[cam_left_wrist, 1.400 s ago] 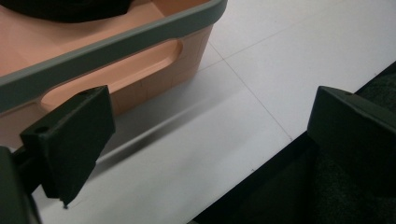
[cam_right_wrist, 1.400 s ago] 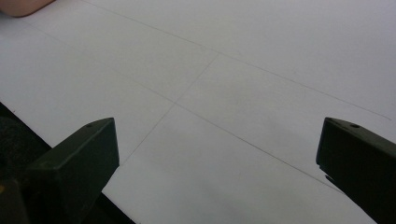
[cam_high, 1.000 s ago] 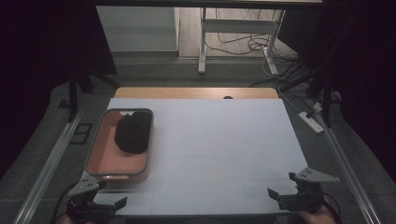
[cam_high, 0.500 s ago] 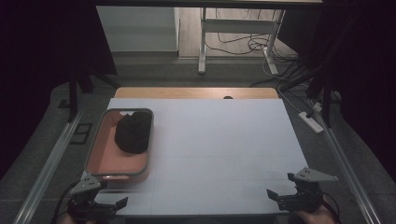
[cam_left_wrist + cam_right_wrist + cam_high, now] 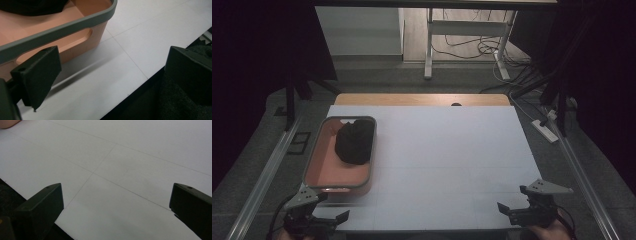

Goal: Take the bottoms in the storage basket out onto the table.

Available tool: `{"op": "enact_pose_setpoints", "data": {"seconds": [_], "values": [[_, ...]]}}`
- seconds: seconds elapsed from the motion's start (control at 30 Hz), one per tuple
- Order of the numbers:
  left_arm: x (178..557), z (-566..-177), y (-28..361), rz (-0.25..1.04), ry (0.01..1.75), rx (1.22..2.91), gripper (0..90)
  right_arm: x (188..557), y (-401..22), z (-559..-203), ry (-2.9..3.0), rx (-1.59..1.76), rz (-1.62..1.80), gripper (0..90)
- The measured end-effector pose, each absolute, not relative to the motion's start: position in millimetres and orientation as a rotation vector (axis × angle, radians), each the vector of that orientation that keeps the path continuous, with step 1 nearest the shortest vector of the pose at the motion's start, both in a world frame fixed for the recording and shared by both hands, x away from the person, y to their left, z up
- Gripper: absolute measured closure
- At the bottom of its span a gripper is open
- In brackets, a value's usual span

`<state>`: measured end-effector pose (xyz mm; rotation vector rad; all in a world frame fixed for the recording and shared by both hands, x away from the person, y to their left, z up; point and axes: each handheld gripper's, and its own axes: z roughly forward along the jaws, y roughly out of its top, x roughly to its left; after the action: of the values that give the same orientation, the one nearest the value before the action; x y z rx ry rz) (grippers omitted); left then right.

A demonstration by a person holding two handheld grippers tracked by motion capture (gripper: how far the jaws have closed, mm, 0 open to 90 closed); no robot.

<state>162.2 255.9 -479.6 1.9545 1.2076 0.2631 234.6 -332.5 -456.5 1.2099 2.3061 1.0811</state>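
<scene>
Tub front and left: salmon-orange plastic tub (image 5: 313,171) with a grey rim, rectangular, rounded at the corners, sitting flat on the white tabletop (image 5: 447,160). Inside it, toward the far end, a black crumpled cloth bundle (image 5: 355,141), resting on the tub floor and up against the right-hand wall. Probably parked in there to keep loose fabric from sprawling over the work surface.

Down at the near left corner, the left gripper (image 5: 334,206), jaws spread wide apart, nothing between them, hovering just in front of the tub's near end. From the left gripper view, the same left gripper (image 5: 112,82), with one black jaw close under the grey rim and the cut-out handle in the tub wall (image 5: 75,42), the other hanging out past the table edge. Looks lined up for that near wall or handle, though not touching it. A sliver of the dark cloth (image 5: 32,6) at the top of that view.

Over at the near right corner, the right gripper (image 5: 511,198), also released and empty, well apart from the tub. Seen along its own jaws (image 5: 115,207), just bare white surface crossed by thin grid lines. Likely held back, waiting its turn.

No brand, label or legible writing anywhere on tub, cloth or table.
</scene>
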Motion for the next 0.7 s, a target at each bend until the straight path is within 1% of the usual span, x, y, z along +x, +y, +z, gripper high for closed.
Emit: {"op": "enact_pose_setpoints", "data": {"seconds": [0.7], "values": [[166.3,-471.0,254.7,0.25,1.147,1.956,1.5,235.8,-332.9,-457.0,2.32,1.212,1.081,0.0]]}}
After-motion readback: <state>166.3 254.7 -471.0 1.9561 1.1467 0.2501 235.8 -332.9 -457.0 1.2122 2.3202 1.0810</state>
